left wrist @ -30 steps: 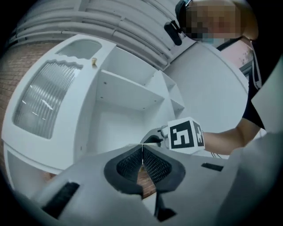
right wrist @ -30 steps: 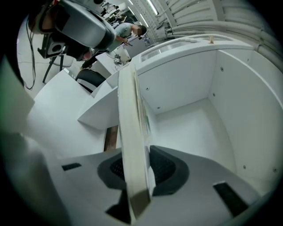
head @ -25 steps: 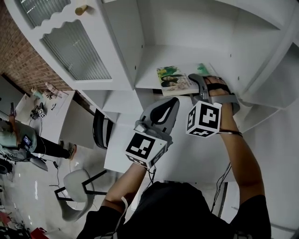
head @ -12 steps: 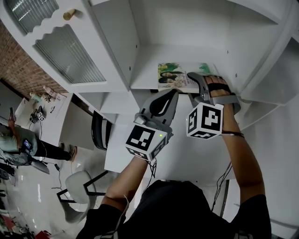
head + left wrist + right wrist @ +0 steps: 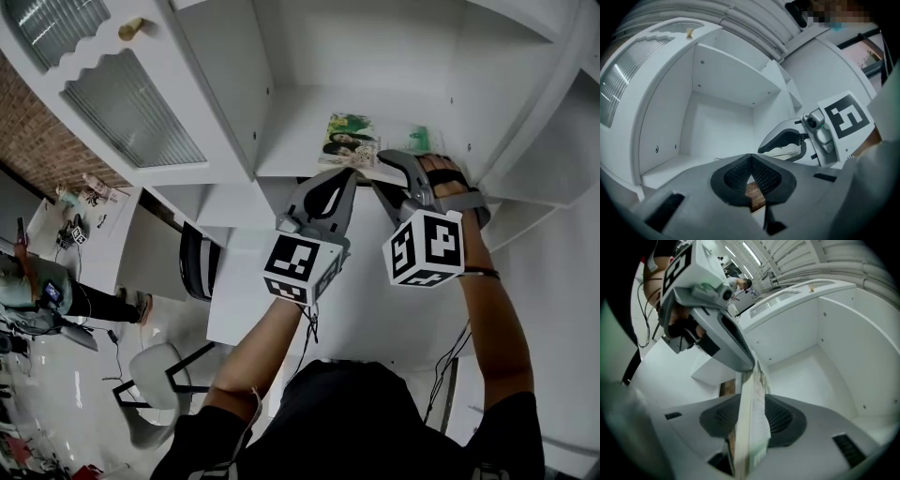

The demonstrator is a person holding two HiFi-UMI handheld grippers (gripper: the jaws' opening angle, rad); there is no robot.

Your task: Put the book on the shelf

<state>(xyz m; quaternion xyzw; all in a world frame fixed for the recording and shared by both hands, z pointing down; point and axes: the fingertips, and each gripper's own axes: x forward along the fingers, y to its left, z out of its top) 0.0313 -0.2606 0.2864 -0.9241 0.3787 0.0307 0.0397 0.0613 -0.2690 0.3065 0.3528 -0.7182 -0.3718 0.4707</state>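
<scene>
Right gripper [image 5: 378,169] has just been easing its jaws apart, with the thin, colour-printed paper book [image 5: 351,141] between the slackened pads. That book lies flat on the white cupboard shelf [image 5: 291,141], straight ahead of this gripper, and its longer side seems to run across the opening. A straight pull back should clear it. Left gripper [image 5: 349,178], jaws together and empty, sits just beside the book's near edge. Only the right gripper view shows the book edge-on between the pads, while the head view shows it resting on the board.
</scene>
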